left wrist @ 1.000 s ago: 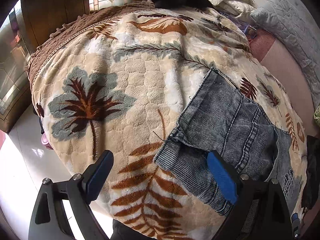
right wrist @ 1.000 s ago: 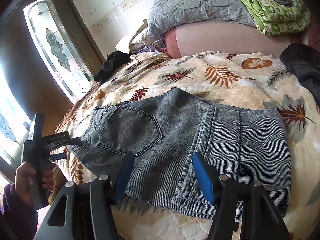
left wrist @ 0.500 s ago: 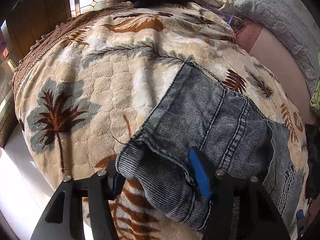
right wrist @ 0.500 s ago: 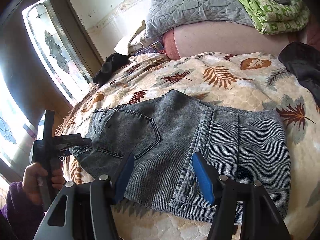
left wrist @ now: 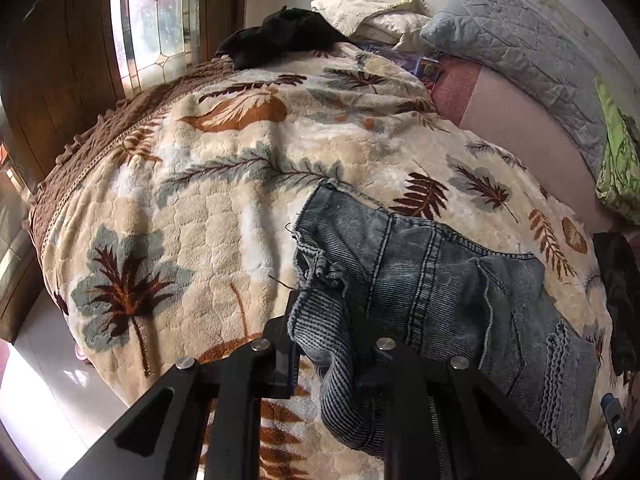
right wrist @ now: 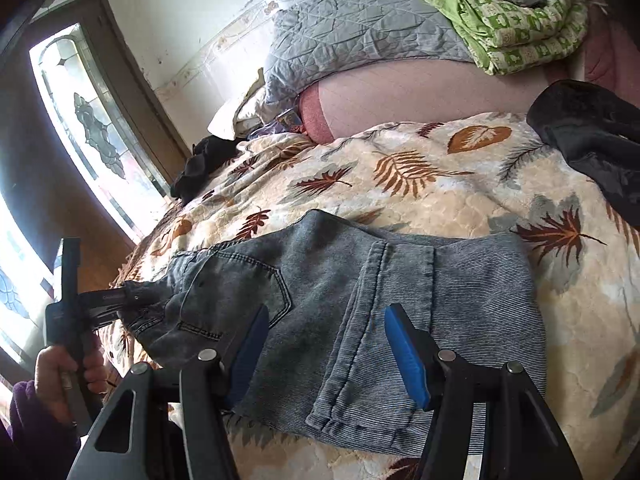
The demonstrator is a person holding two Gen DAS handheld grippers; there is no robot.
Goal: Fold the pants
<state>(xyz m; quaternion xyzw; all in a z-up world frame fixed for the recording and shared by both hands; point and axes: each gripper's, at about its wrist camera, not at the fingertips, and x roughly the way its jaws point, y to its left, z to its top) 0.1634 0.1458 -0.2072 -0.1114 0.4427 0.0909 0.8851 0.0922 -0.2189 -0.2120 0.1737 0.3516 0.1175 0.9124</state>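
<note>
My left gripper (left wrist: 332,344) is clamped on the near-left corner of the pants (right wrist: 360,320), the waistband end, with a bunch of ribbed grey denim squeezed between my fingers and lifted a little off the blanket (left wrist: 180,208). My right gripper (right wrist: 326,348) has its two blue-padded fingers (right wrist: 404,356) standing apart, one on either side of the folded leg hem at the near edge of the pants; I see no denim pinched between them, and I cannot tell whether the pads touch the cloth.

There is one pair of pants, grey washed denim, already folded into a compact block and lying near the front edge of the bed, on the leaf-patterned blanket. One back pocket (right wrist: 240,300) faces up on its left half, and the doubled leg ends lie over the right half.

In the right wrist view my left hand (right wrist: 66,372), with a purple sleeve (right wrist: 28,428), grips the handle of the left tool at the far left.

Around the pants I count one grey quilted pillow (right wrist: 360,36) at the far side by the wall, one green patterned quilt (right wrist: 520,24) folded to the right of it with a small grey garment on top, one cream pillow (left wrist: 372,16) far left, one black garment (left wrist: 280,40) at the far left corner of the blanket, and one dark garment (right wrist: 592,144) at the right edge. One stained-glass door panel (right wrist: 84,132) stands on the left.
</note>
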